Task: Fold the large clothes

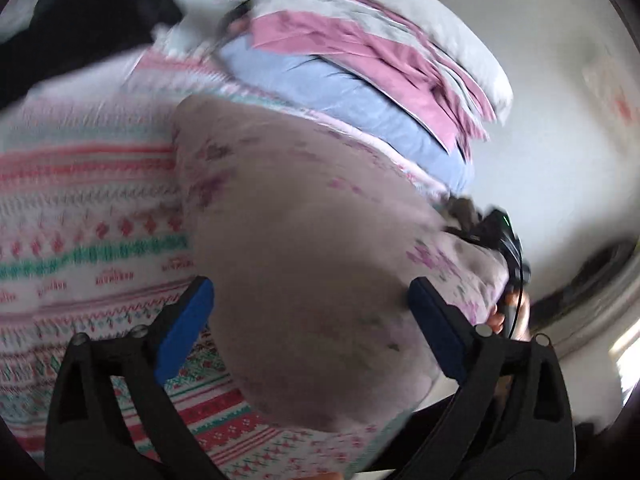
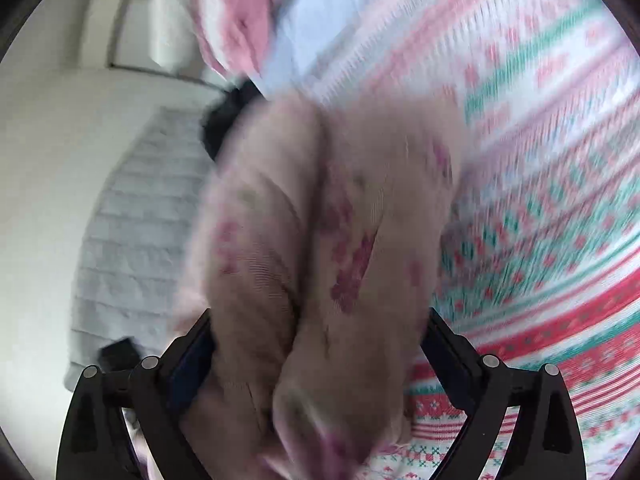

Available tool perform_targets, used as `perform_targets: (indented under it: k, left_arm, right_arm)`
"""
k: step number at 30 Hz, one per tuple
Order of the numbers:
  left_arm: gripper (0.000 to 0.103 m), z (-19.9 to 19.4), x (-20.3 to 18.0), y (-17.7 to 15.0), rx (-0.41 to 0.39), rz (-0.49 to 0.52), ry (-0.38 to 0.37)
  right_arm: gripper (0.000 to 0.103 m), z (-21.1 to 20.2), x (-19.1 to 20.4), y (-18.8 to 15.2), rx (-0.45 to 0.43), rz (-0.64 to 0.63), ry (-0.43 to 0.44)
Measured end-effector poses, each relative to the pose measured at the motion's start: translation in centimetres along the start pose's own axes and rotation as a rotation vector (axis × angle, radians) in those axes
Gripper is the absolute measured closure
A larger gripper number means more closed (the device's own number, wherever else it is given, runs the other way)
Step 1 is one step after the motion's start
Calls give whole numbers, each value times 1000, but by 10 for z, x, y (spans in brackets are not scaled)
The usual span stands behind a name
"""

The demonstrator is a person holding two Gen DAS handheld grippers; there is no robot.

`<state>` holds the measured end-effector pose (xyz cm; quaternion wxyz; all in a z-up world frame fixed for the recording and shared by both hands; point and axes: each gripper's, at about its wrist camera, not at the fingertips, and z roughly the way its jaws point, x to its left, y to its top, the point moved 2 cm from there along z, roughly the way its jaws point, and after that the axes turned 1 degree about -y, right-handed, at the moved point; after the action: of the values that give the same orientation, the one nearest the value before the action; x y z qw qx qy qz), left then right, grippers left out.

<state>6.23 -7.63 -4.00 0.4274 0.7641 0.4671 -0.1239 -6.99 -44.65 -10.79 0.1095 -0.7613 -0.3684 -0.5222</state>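
A beige garment with pink flower print [image 1: 304, 216] lies on a bed cover patterned in red, green and white bands [image 1: 80, 208]. My left gripper [image 1: 310, 300] is open, its blue-padded fingers [image 1: 184, 324] spread wide just above the garment. In the right wrist view the same garment [image 2: 320, 240] is bunched between the wide-set fingers of my right gripper [image 2: 320, 344]; its fingertips are hidden by the cloth. The right gripper and the hand holding it show at the garment's right edge in the left wrist view [image 1: 508, 264]. Both views are blurred.
Pillows in pink, grey and light blue [image 1: 352, 60] are piled at the head of the bed. A black garment [image 1: 80, 24] lies at the top left. A white wall [image 1: 560, 100] is to the right. A pale grey ribbed blanket [image 2: 136, 240] hangs at left.
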Motion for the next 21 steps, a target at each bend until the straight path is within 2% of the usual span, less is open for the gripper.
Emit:
perform_targets:
  k: [3,6,7,9,11,12,13,17,19,21]
  left_arm:
    - [4,11,24,15,36,-116,-42]
    - [2,33,45,19,86,-222,-109]
    - [0,44,54,19,102,-271,-158]
    - [0,54,64,18,92,-322,-204]
    - [0,60,68,14,65,-321,-241]
    - [0,62,70,11,51,-319,-262]
    - [0,64,72,9,44,-324,-278]
    - [0,56,86,0,-14,-383,-334]
    - [3,48,79,2,-47,-360,-327]
    - [6,38,74,8,-65,-345,-335]
  right_arm:
    - [1,0,-16,15,2,128,104]
    - [1,33,-31,19,83,211,125]
    - [1,41,-38,21,110,228,123]
    - [1,60,-50,24,156,253,110]
    - [1,83,-60,24,189,242,67]
    - [1,94,-57,22,195,197,9]
    - [1,98,-50,23,187,154,-2]
    - [18,119,-24,18,179,100,115]
    - [21,121,-3,20,165,51,140]
    - [21,120,24,26,134,20,206]
